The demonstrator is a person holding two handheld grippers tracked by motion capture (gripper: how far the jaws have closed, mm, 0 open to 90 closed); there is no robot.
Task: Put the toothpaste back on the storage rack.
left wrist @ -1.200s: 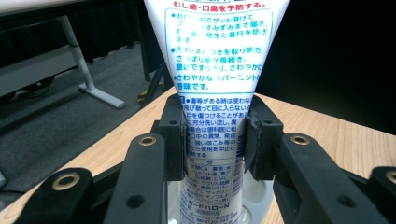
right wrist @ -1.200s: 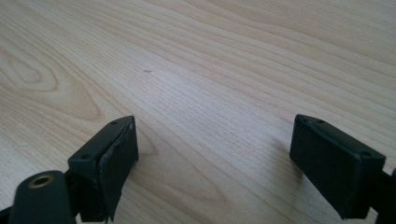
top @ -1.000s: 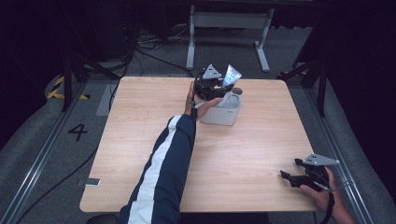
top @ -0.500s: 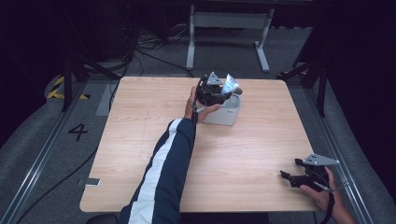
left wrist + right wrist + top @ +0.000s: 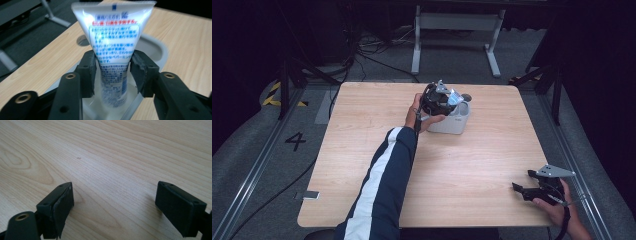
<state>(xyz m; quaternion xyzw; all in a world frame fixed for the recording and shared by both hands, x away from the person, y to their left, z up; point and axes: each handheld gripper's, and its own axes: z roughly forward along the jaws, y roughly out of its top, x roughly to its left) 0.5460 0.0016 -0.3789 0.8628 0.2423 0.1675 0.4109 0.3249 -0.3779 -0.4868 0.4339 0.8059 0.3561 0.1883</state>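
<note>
A white toothpaste tube (image 5: pixel 113 32) with blue and red print stands crimped end up, its lower end down inside a white holder (image 5: pixel 160 50). My left gripper (image 5: pixel 113 72) is shut on the tube, one pad on each side of its lower half. From above, the left gripper (image 5: pixel 446 98) hovers over the holder (image 5: pixel 452 124) at the table's far middle, with the tube (image 5: pixel 455 96) tilted in it. My right gripper (image 5: pixel 522 180) rests open near the front right corner. Its jaws (image 5: pixel 115 205) stand wide apart with bare wood between them.
The wooden table (image 5: pixel 362 150) is bare around the holder. A metal stand (image 5: pixel 457 30) and cables lie on the floor behind it. Rails run along both sides, and a "4" mark (image 5: pixel 294 141) is on the floor at the left.
My left gripper has come down a little and tipped over the holder, bringing the tube lower into it. The right gripper has stayed still.
</note>
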